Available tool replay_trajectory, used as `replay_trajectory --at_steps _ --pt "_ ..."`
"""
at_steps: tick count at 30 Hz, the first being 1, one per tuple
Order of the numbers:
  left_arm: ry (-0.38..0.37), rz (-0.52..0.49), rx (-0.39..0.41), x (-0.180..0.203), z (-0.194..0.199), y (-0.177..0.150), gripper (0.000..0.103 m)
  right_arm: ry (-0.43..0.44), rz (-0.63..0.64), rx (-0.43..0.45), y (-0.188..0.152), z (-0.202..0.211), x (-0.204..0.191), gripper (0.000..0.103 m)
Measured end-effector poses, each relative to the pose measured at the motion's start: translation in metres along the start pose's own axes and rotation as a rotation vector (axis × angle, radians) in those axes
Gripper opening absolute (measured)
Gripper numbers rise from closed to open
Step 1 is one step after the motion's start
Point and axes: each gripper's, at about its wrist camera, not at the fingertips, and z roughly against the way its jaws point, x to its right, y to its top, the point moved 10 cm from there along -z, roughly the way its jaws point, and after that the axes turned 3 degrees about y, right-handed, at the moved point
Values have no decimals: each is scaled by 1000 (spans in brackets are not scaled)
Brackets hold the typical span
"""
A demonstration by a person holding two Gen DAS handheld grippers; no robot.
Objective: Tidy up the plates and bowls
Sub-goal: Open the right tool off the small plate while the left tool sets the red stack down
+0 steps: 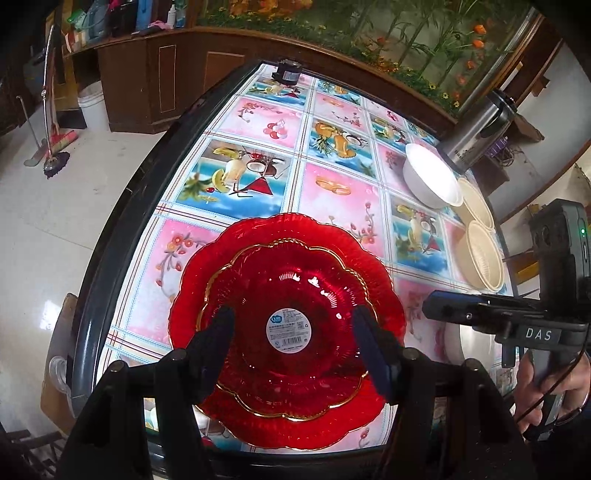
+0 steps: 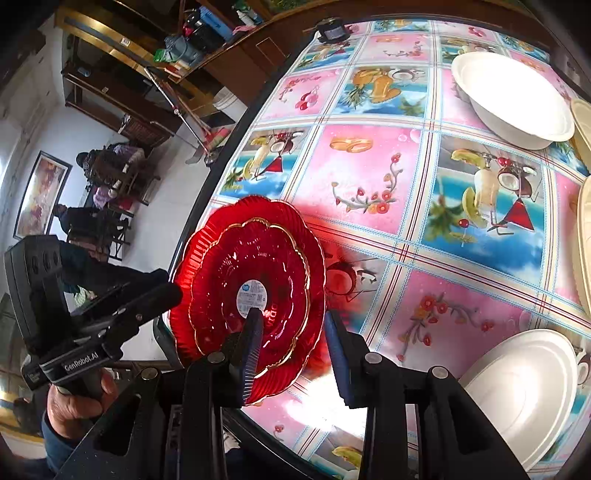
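Observation:
Two red glass plates lie stacked near the table's front edge, a smaller gold-rimmed plate [image 1: 288, 325] [image 2: 255, 284] on a larger red plate [image 1: 288, 424] [image 2: 184, 325]. A round label sits at the top plate's centre. My left gripper [image 1: 295, 336] [image 2: 173, 291] hovers open over the stack, its pads clear of the glass. My right gripper [image 2: 295, 343] [image 1: 428, 304] is open just beside the stack's right rim, holding nothing. A white bowl [image 1: 432, 177] [image 2: 513, 96] stands at the far right, and another white bowl [image 2: 524, 395] [image 1: 469, 343] lies near my right gripper.
Two beige bowls [image 1: 476, 203] [image 1: 484, 254] line the table's right side, with a steel flask [image 1: 476, 129] behind them. A small black device [image 1: 288, 72] [image 2: 332, 33] sits at the far edge. The dark table rim [image 1: 110, 258] curves at left. People sit across the room [image 2: 107, 166].

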Motion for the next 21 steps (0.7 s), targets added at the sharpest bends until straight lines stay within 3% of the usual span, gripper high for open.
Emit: replay_trajectory --at_steps 10,21 --pt "-16 -36 -1 16 3 -2 64 -4 -12 23 0 7 1 38" --pt "-43 -145 -24 58 -2 -8 65 -7 -78 97 -6 40 27 38"
